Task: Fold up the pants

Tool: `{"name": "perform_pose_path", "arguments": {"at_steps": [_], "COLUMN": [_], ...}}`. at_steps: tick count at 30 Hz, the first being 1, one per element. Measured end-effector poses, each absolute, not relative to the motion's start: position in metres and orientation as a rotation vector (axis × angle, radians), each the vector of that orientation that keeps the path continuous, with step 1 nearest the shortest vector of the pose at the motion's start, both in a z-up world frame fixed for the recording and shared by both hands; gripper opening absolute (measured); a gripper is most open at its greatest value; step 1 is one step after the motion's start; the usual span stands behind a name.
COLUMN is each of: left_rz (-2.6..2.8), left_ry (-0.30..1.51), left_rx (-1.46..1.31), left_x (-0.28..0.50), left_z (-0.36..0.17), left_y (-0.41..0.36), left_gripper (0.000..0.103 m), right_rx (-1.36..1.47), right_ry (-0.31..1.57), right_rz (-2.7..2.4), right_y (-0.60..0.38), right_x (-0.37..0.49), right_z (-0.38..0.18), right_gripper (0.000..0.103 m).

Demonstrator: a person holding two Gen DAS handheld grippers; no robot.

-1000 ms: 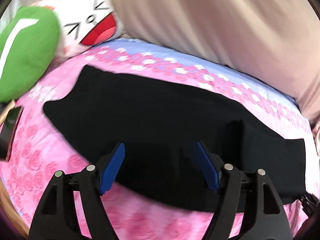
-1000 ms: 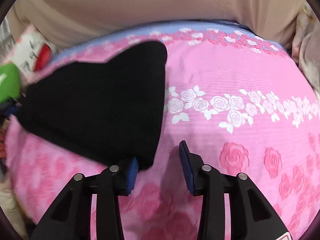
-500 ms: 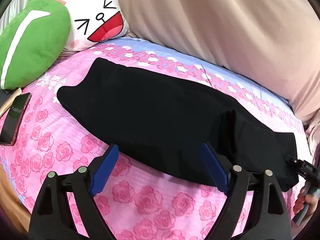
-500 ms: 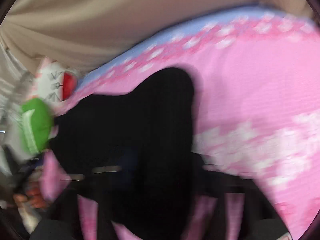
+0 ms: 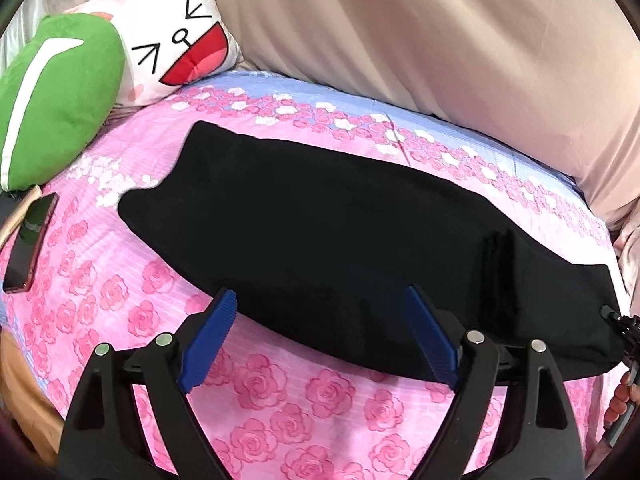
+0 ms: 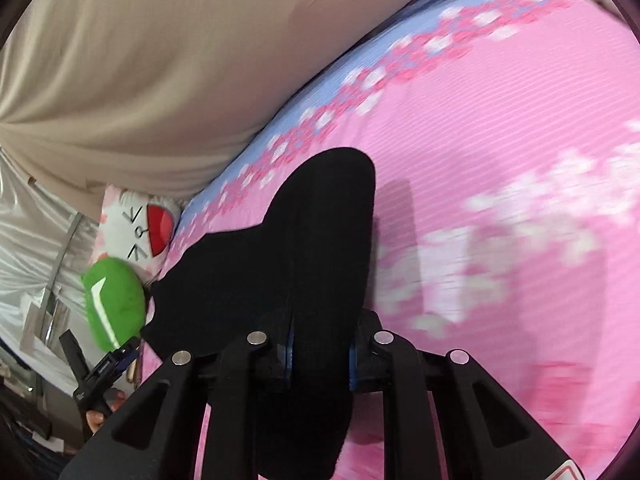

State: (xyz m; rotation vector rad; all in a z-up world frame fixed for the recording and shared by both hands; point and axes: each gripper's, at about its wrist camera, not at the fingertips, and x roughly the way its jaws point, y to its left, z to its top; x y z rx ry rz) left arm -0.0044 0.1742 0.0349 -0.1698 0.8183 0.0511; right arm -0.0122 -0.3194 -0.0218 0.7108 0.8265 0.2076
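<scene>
Black pants [image 5: 320, 216] lie folded lengthwise across a pink rose bedsheet [image 5: 320, 404]. My left gripper [image 5: 320, 292] hovers open over their near edge, with nothing between its blue pads [image 5: 208, 340]. In the right wrist view the pants' end [image 6: 320, 240] runs up between my right gripper's [image 6: 320, 354] jaws. Those jaws are closing, and the cloth fills the gap between the pads [image 6: 289, 354] and drapes over the gripper. The right gripper's tip [image 5: 624, 328] shows at the pants' right end in the left wrist view.
A green cushion [image 5: 52, 96] and a white cartoon-face pillow [image 5: 176, 48] sit at the bed's left end. A phone [image 5: 30, 240] lies on the sheet near them. Beige fabric [image 5: 440, 40] rises behind the bed. A hand [image 6: 96, 416] holds the left gripper [image 6: 116, 356].
The left gripper opened wider and drew back from the pants' near edge. The right gripper swung left onto the pants' end, rolled, and its jaws narrowed around the cloth.
</scene>
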Motion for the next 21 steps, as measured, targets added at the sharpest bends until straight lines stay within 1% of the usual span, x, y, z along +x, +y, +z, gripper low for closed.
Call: {"name": "perform_pose_path", "arguments": {"at_steps": [3,5,7,8,9,10,12,13,16,17,21], "left_rz": [0.036,0.02,0.0,0.0,0.007,0.011,0.021,0.032,0.112,0.142,0.273], "left_ry": [0.821,0.825,0.83,0.827,0.823,0.821,0.805,0.795,0.771,0.769,0.804], "left_rx": [-0.154,-0.154,-0.141,-0.13,-0.118,-0.115,-0.15,-0.177,-0.309,-0.354,-0.498], "left_x": [-0.007,-0.007,-0.005,-0.003,-0.002,-0.001,0.0,-0.001,-0.001,-0.002,0.002], "left_z": [0.033,0.029,0.023,0.021,0.018,0.018,0.019,0.021,0.026,0.025,0.009], "left_y": [0.17,0.165,0.155,0.148,0.142,0.138,0.138,0.144,0.18,0.195,0.255], "left_gripper": [0.085,0.088,0.088,0.088,0.088,0.088,0.088,0.089,0.09,0.091,0.091], "right_rx": [0.711,0.675,0.618,0.571,0.509,0.428,0.279,0.221,0.113,0.085,0.019], "right_ry": [0.813,0.834,0.893,0.873,0.836,0.79,0.687,0.661,0.683,0.705,0.774], "right_rz": [0.106,0.041,-0.034,-0.105,-0.166,-0.23,-0.261,-0.191,-0.022,0.047,0.182], "right_y": [-0.361,-0.378,-0.382,-0.378,-0.37,-0.361,-0.325,-0.298,-0.239,-0.213,-0.149], "right_x": [-0.037,-0.05,-0.055,-0.063,-0.071,-0.078,-0.09,-0.09,-0.081,-0.073,-0.048], "right_z": [-0.018,-0.021,-0.027,-0.019,-0.007,0.008,0.04,0.051,0.053,0.047,0.019], "right_gripper": [0.016,0.02,0.037,0.039,0.04,0.045,0.059,0.059,0.059,0.059,0.059]}}
